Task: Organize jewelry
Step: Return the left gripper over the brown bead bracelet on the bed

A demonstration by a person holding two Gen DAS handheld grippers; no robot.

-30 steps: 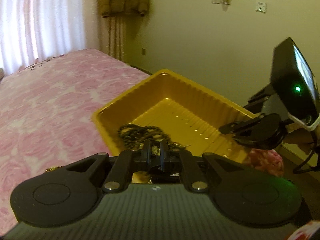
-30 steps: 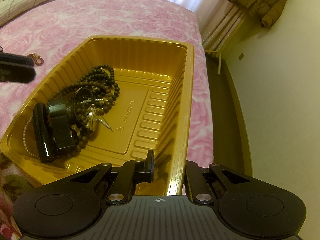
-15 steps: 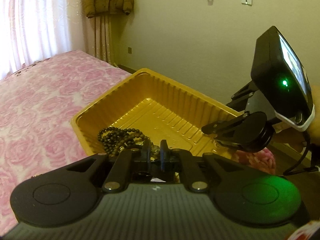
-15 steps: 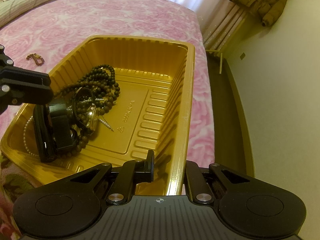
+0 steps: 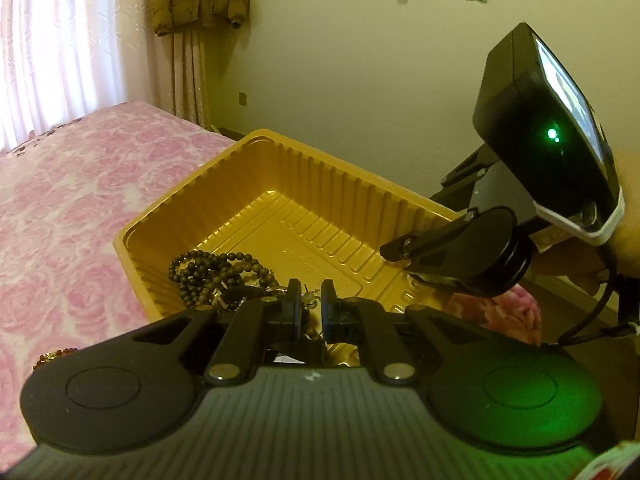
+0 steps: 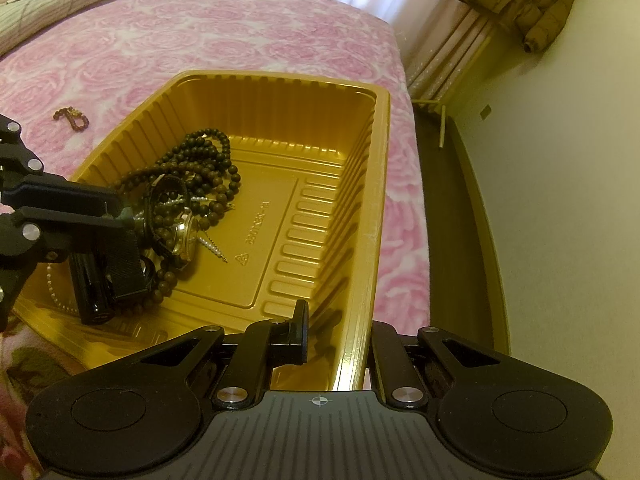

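A ribbed, glossy gold plastic tray [image 6: 362,184] holds round dark bead strands [image 6: 200,168]. The right gripper [image 6: 340,332] jaws clench the tray's thin wall. The left gripper [image 5: 311,308] jaws are clenched, nearly together, over the beads.

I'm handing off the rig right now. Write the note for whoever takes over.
Right tongs: shut on the gold tray wall, steadying it.
Left tongs: nearly shut over the pile; whether they hold anything is unclear.
Done: dark bead necklace, pearls and watch lie in the tray.
Left: small red bead bracelet on the pink bedspread.
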